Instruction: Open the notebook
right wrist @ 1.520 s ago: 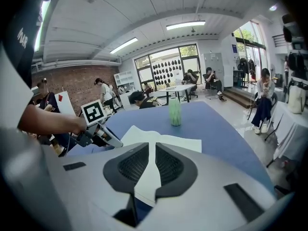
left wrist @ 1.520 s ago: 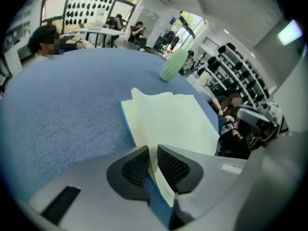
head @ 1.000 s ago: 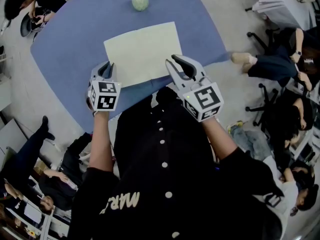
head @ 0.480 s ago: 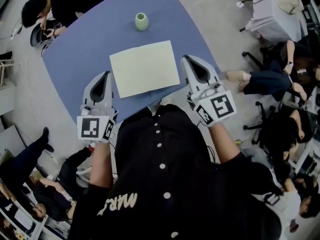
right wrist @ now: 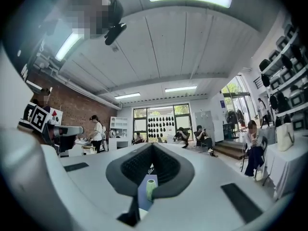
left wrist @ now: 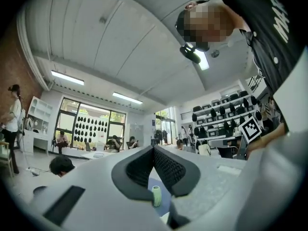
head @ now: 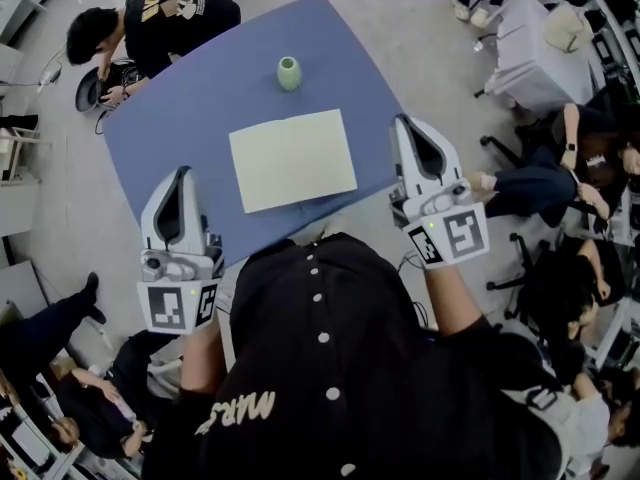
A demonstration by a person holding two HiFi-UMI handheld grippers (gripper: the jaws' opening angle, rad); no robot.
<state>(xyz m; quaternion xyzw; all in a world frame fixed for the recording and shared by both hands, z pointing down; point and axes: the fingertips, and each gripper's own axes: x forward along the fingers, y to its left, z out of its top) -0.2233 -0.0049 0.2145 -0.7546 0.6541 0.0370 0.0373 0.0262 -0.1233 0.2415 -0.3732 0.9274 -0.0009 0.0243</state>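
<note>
A pale yellow-green notebook [head: 293, 158] lies flat on the blue table [head: 180, 118], with nothing touching it. Both grippers are held up in the air, near the table's front edge and well above it. My left gripper [head: 181, 173] is left of the notebook, shut and empty. My right gripper [head: 404, 120] is right of the notebook, also shut and empty. In the left gripper view the jaws [left wrist: 154, 148] meet, with the room behind them. The right gripper view shows its jaws [right wrist: 152, 145] meeting the same way.
A small green vase [head: 289, 72] stands on the table beyond the notebook; it shows low between the jaws as vase [left wrist: 156, 196] and vase [right wrist: 150, 189]. A person in black [head: 150, 18] sits at the far left corner. Seated people and chairs [head: 560, 178] fill the right side.
Both grippers left the notebook's near edge and rose, tilting from pointing down to level, and their jaws closed. The notebook stayed flat on the table.
</note>
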